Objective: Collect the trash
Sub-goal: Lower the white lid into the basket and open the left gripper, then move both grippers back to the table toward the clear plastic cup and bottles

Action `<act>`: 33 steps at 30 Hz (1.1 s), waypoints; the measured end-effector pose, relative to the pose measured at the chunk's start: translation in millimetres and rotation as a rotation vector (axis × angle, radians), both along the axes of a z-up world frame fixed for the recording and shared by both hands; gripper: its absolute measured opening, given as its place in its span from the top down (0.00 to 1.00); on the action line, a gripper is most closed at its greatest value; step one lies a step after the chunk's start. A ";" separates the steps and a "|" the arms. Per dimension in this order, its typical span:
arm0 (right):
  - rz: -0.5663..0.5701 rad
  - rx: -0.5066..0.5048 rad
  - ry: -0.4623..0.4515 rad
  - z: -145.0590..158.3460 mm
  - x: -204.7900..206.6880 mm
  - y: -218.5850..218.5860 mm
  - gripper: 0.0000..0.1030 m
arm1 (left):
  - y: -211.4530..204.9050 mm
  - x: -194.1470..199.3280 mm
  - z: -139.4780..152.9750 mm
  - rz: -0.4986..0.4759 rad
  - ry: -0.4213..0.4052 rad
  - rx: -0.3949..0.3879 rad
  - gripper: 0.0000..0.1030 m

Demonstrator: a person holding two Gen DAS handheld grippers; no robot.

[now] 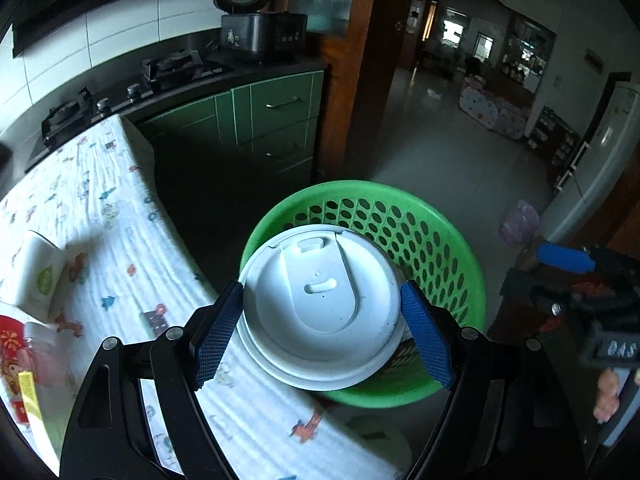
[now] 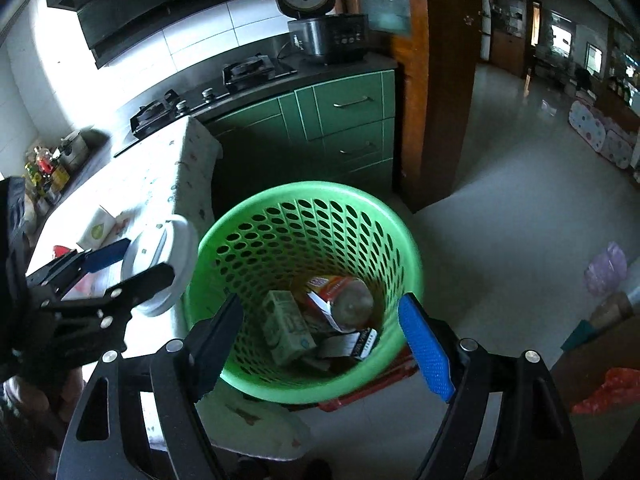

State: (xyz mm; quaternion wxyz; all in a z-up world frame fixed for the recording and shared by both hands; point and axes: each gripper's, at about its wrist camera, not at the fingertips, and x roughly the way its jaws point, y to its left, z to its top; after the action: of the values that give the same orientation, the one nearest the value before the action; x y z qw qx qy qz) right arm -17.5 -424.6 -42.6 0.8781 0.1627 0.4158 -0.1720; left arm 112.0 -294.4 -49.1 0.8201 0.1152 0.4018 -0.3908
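Left gripper (image 1: 322,318) pinches a white cup (image 1: 320,304) by its lid rim, blue pads (image 1: 218,334) pressed on both sides. Lid faces the left wrist cam, w/ a sip tab on top. The cup hangs right at the near-left rim of the green basket (image 1: 452,248), partly over the basket opening & partly over the right edge of the tabletop (image 1: 120,216) (patterned cloth on it).

From the right wrist cam the same cup (image 2: 176,264) shows tilted, just beside the basket (image 2: 256,216) rim on its left, held in the left gripper (image 2: 132,264).

Right gripper (image 2: 322,338) hovers over the basket mouth, fingers spread wide, nothing between them.

Inside the basket: a green-white carton (image 2: 286,326), a red box (image 2: 326,294) w/ a clear bottle (image 2: 354,300) lying on it, and a small black-white pack (image 2: 352,344).

Still on the tabletop, toward its left side: a white box (image 1: 34,272) w/ a green leaf mark; a red-patterned item (image 1: 12,344) near the closest left edge (can't tell what it is).
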 end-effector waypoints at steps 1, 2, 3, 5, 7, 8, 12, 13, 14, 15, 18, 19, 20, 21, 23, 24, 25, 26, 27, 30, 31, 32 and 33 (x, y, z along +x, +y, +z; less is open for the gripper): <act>-0.003 0.001 0.000 -0.1 -1.5 -0.8 0.25 | -2.7 2.4 -1.3 0.003 0.010 -0.001 0.23; -0.006 0.003 0.001 -0.5 -3.2 -1.1 0.25 | -4.1 3.7 -2.1 0.005 0.015 -0.005 0.22; -0.007 0.006 0.001 -1.0 -4.6 -1.1 0.25 | -5.4 4.9 -2.6 0.010 0.017 -0.009 0.19; -0.008 0.006 0.003 -1.8 -6.5 0.1 0.25 | -5.5 4.6 -2.6 0.015 0.017 -0.015 0.16; -0.005 0.009 0.005 -2.5 -8.0 1.8 0.25 | -4.9 4.0 -2.3 0.018 0.019 -0.020 0.16; -0.004 0.009 0.005 -2.2 -8.4 3.1 0.25 | -4.0 3.3 -2.3 0.017 0.020 -0.020 0.16; 0.008 0.010 -0.001 0.0 -7.8 8.0 0.25 | 4.8 0.1 1.9 0.027 0.007 -0.017 0.16; 0.016 0.010 -0.003 0.9 -6.2 11.3 0.25 | 10.0 -0.6 4.1 0.034 0.004 -0.018 0.16; 0.023 0.010 -0.006 1.6 -4.9 14.1 0.25 | 14.3 -1.0 5.9 0.040 0.000 -0.017 0.16; 0.029 0.011 -0.007 1.6 -4.4 15.6 0.25 | 18.8 -1.0 7.6 0.047 -0.005 -0.015 0.16; 0.059 0.014 -0.013 2.1 1.3 26.9 0.25 | 37.3 -0.1 13.4 0.081 -0.024 -0.002 0.16; 0.072 0.015 -0.016 2.3 3.4 31.3 0.25 | 45.8 0.6 15.9 0.097 -0.027 0.001 0.16; 0.085 0.016 -0.018 2.7 5.9 35.9 0.25 | 53.2 1.2 17.7 0.114 -0.032 0.005 0.16; 0.097 0.019 -0.021 3.3 8.9 40.7 0.25 | 59.3 2.0 18.6 0.126 -0.035 0.007 0.16; 0.122 0.027 -0.027 4.3 14.3 49.2 0.25 | 76.5 3.4 22.1 0.159 -0.044 0.008 0.16; 0.135 0.028 -0.030 4.9 17.6 53.8 0.25 | 84.3 4.2 23.2 0.172 -0.047 0.006 0.16; 0.149 0.029 -0.031 5.5 21.0 59.4 0.25 | 95.1 5.2 25.0 0.190 -0.050 0.004 0.16; 0.161 0.030 -0.032 6.0 23.8 64.0 0.25 | 102.9 6.2 26.1 0.205 -0.053 0.003 0.16; 0.177 0.033 -0.034 6.4 27.0 69.8 0.25 | 111.0 7.3 27.3 0.220 -0.054 0.002 0.16; 0.219 0.037 -0.038 8.4 38.6 86.7 0.25 | 139.2 12.7 31.0 0.272 -0.059 -0.007 0.16; 0.233 0.038 -0.039 8.8 42.7 92.6 0.26 | 150.5 14.5 32.2 0.296 -0.062 -0.009 0.17; 0.247 0.040 -0.038 9.2 46.8 97.6 0.26 | 158.6 16.9 32.7 0.313 -0.062 -0.010 0.17; 0.264 0.040 -0.038 9.0 51.4 104.3 0.25 | 167.4 19.4 33.4 0.331 -0.063 -0.010 0.17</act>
State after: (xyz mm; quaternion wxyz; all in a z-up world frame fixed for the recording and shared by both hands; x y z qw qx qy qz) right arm 33.9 -320.3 -33.6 0.8973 0.1272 0.4204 -0.0436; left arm 131.4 -127.0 -15.7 0.8860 0.0556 0.3876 -0.2484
